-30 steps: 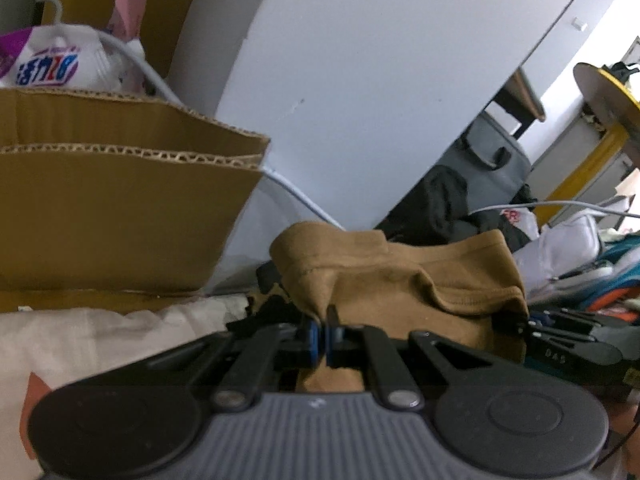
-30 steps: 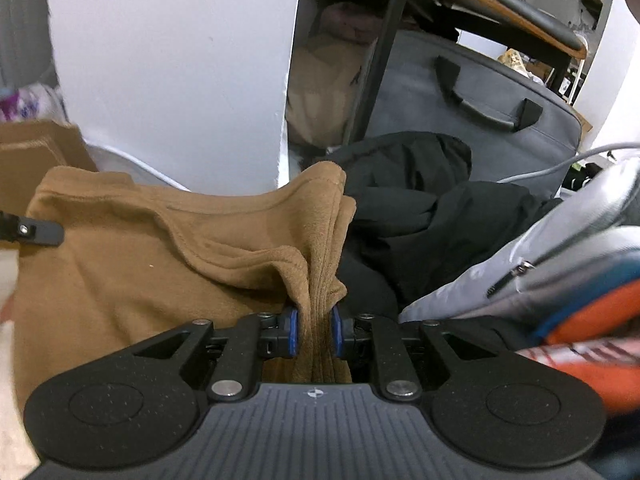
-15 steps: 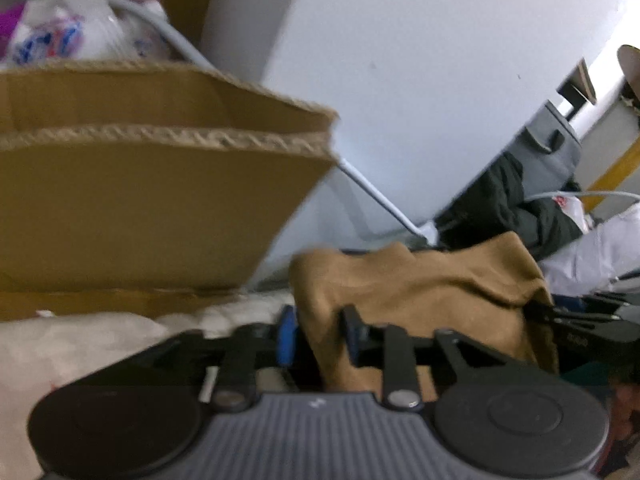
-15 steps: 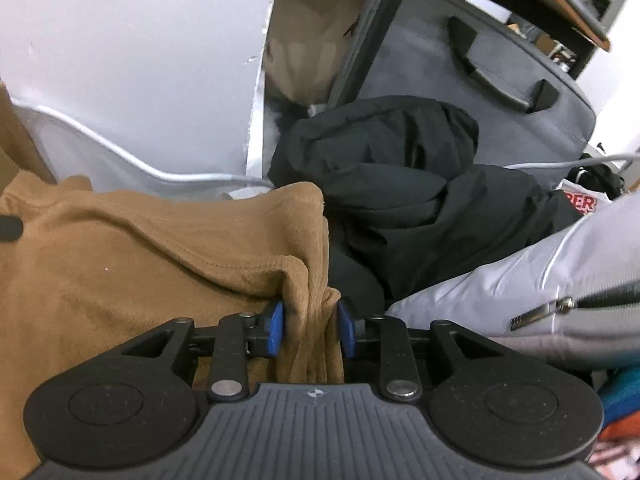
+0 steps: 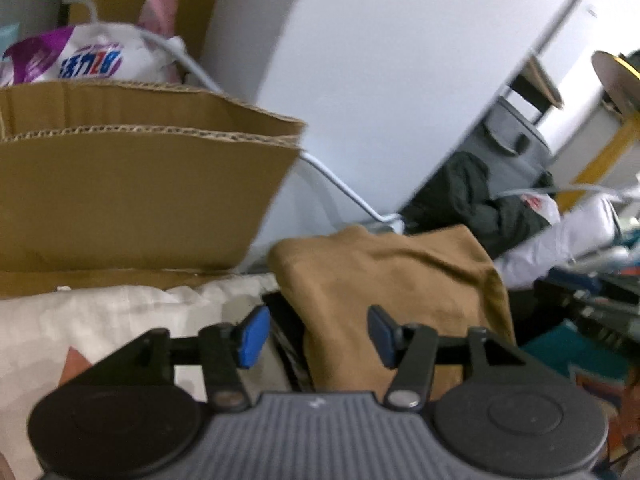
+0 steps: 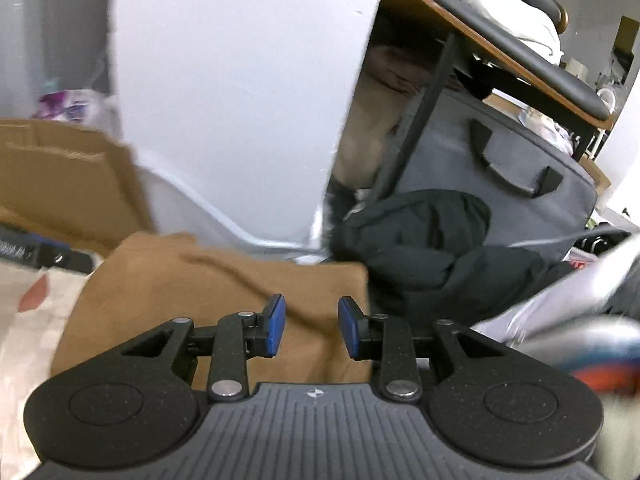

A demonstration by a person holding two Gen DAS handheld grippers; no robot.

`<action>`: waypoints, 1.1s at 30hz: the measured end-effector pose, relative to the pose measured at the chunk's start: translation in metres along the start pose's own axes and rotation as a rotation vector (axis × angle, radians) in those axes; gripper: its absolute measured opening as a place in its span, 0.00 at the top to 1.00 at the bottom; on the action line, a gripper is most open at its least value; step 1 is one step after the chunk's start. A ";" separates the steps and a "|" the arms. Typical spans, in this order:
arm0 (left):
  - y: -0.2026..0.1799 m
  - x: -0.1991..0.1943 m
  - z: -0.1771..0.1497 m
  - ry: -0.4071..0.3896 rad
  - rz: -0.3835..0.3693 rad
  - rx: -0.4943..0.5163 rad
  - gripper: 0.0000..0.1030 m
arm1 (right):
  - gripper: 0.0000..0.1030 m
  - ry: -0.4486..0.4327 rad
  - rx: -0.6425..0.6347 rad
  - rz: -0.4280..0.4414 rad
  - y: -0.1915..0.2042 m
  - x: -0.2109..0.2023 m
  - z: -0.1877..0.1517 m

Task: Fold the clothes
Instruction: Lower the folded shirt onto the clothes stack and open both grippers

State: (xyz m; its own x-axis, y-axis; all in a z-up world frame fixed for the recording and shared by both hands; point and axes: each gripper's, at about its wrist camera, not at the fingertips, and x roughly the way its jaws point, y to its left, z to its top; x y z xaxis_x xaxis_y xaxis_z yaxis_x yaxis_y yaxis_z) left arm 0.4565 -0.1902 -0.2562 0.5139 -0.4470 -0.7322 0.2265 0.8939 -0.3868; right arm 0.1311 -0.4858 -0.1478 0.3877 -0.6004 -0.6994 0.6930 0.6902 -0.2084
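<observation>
Tan cloth (image 6: 224, 304) lies doubled on your pale sheet (image 5: 100, 320), between both grippers: left gripper (image 5: 316, 336) and right gripper (image 6: 310, 326) gape, gripping nothing. You look mid-fold; regrasp an edge or smooth it.

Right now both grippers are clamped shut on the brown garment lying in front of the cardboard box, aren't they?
Not quite: both are open. The left gripper in the left wrist view and the right gripper in the right wrist view have their jaws spread, gripping nothing. The brown garment does lie in front of the cardboard box.
</observation>
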 end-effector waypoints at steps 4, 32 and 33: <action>-0.011 -0.011 -0.013 -0.001 0.002 0.037 0.35 | 0.75 -0.004 0.005 -0.025 0.003 0.003 -0.031; -0.022 -0.019 -0.125 0.079 -0.009 0.016 0.34 | 0.92 -0.087 -0.035 -0.136 0.013 -0.010 -0.144; -0.022 -0.017 -0.130 0.084 -0.017 0.010 0.36 | 0.92 -0.095 -0.027 -0.118 0.015 -0.014 -0.146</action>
State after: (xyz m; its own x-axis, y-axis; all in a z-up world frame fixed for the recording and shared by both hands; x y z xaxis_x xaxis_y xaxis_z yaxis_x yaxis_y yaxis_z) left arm 0.3346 -0.2067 -0.3078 0.4382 -0.4633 -0.7703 0.2434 0.8861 -0.3945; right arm 0.0473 -0.4087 -0.2407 0.3614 -0.7123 -0.6016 0.7206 0.6229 -0.3046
